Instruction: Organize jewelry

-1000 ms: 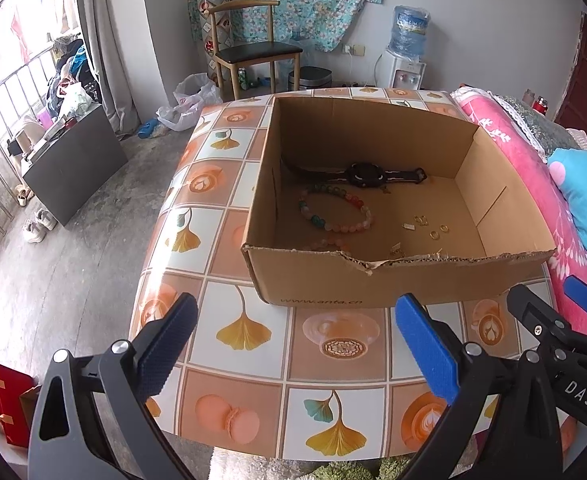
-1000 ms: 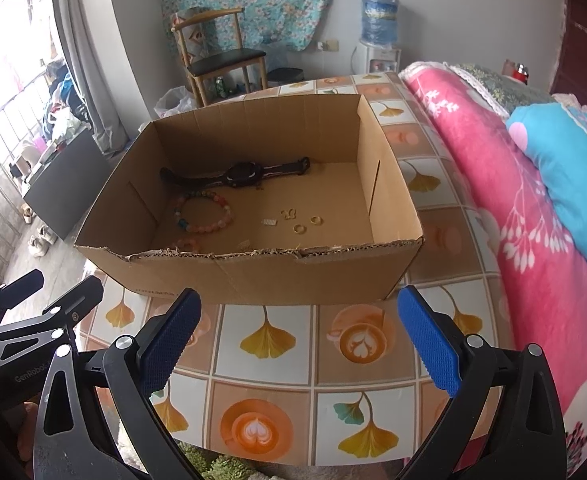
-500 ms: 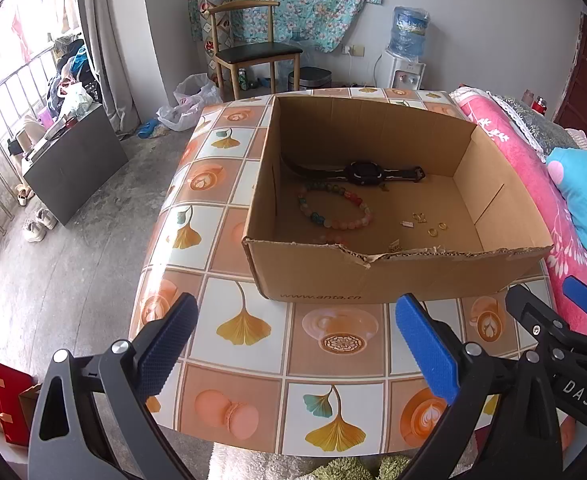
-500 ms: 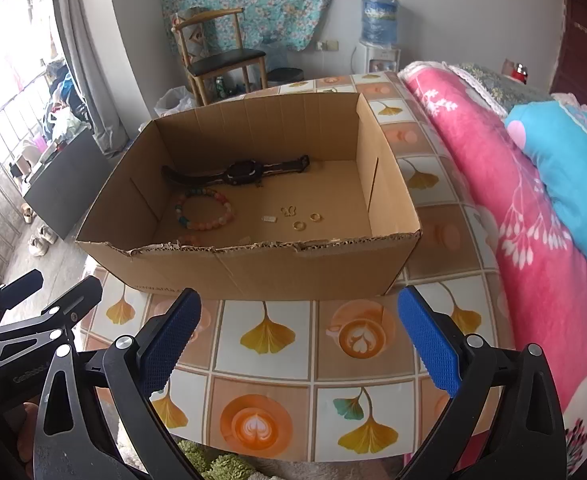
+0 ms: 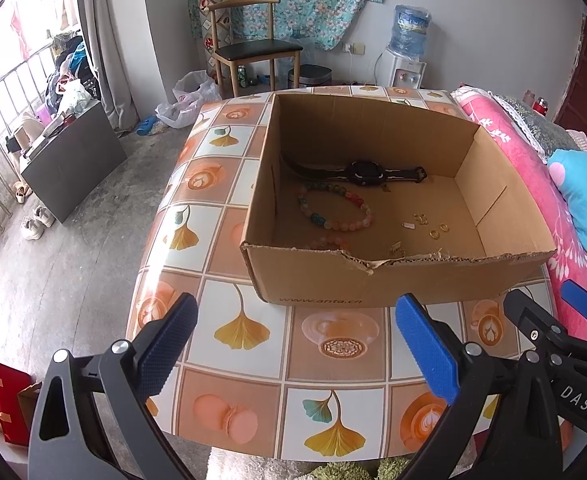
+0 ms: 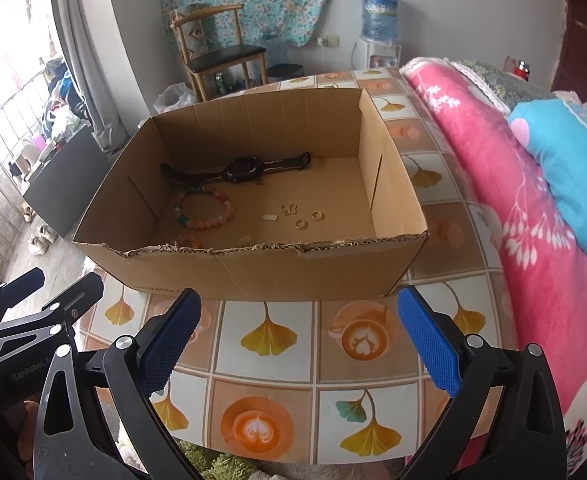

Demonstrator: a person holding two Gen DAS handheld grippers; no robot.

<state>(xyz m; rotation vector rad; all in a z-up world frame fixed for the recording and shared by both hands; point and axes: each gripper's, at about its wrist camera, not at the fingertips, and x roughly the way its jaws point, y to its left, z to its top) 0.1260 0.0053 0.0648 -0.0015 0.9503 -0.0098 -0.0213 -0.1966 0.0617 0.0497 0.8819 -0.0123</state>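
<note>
Left of the cardboard box (image 5: 373, 280), bare tiled worktop (image 5: 197, 216) with ginkgo-leaf and coffee-cup prints. Near the worktop's front edge, short of the box's torn front wall: left hand-held gripper (image 5: 293, 346), blue pads spread wide, nothing between them. Inside the box, toward its left wall, a black wristwatch (image 5: 359, 172) laid flat along the back wall, strap stretched sideways. Just in front of the watch, a bracelet of mixed pastel beads (image 5: 335, 210), flat on the box floor. Closer to the front wall, a second pink beaded bracelet (image 5: 329, 245), partly hidden behind the torn rim. Right of the pastel bracelet, mid-floor, a small pale rectangular piece (image 6: 270, 217), a tiny gold trinket (image 6: 289, 209) and two gold rings (image 6: 308, 219), near one another but apart. Another small gold item (image 5: 395, 249) by the front wall, too small to identify. Right half of the box floor bare cardboard. In front of the box's right portion: right hand-held gripper (image 6: 298, 338), likewise gaping and empty. Right of the box, a pink floral blanket (image 6: 513, 208) on a bed, with a blue pillow (image 6: 565, 152) on it.
</note>
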